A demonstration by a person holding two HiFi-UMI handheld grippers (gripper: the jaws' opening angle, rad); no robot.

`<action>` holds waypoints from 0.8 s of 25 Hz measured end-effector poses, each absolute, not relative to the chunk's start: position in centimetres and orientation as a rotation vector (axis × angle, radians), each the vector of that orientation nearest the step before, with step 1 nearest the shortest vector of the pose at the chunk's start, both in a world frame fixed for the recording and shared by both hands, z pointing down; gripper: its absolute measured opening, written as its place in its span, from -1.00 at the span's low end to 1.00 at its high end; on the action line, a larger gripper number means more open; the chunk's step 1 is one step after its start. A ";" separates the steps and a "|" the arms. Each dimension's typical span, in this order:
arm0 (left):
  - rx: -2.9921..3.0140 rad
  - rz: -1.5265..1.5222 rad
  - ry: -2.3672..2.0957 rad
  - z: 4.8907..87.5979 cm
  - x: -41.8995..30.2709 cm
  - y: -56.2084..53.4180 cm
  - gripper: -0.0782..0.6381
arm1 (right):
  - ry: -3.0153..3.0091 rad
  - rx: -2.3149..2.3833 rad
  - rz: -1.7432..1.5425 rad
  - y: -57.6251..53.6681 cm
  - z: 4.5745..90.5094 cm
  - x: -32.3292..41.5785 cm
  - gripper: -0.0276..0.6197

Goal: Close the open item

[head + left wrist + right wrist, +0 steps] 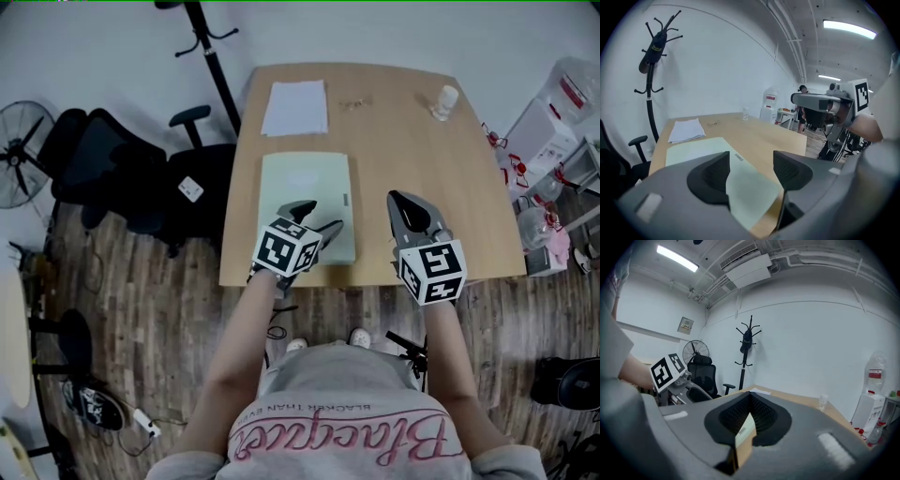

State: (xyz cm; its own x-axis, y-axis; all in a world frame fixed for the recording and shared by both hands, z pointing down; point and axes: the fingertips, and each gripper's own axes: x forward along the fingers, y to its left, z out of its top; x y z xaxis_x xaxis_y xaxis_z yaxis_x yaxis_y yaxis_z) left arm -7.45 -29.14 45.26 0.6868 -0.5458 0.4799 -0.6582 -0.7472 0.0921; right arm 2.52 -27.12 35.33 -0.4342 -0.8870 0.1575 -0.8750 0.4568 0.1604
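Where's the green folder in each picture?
Head view: the green folder lies mid-table, near the front edge.
Left gripper view: bottom middle, between the left hand-held gripper's open jaws.
Right gripper view: only a pale sliver under the right hand-held gripper's shut jaws, probably it.
Shared landmark: the black coat stand, in all three.
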 end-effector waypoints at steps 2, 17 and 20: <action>2.668 0.598 -0.998 44.0 -8.2 -29.3 0.06 | -2.483 1.543 -0.100 -27.1 34.8 2.3 -0.91; 2.830 0.327 -1.220 34.3 -14.9 -28.4 -0.33 | -2.526 1.661 -0.170 -26.8 30.4 0.3 -0.91; 2.867 0.265 -1.291 32.2 -16.0 -28.0 -0.42 | -2.552 1.669 -0.200 -26.5 29.1 0.0 -0.91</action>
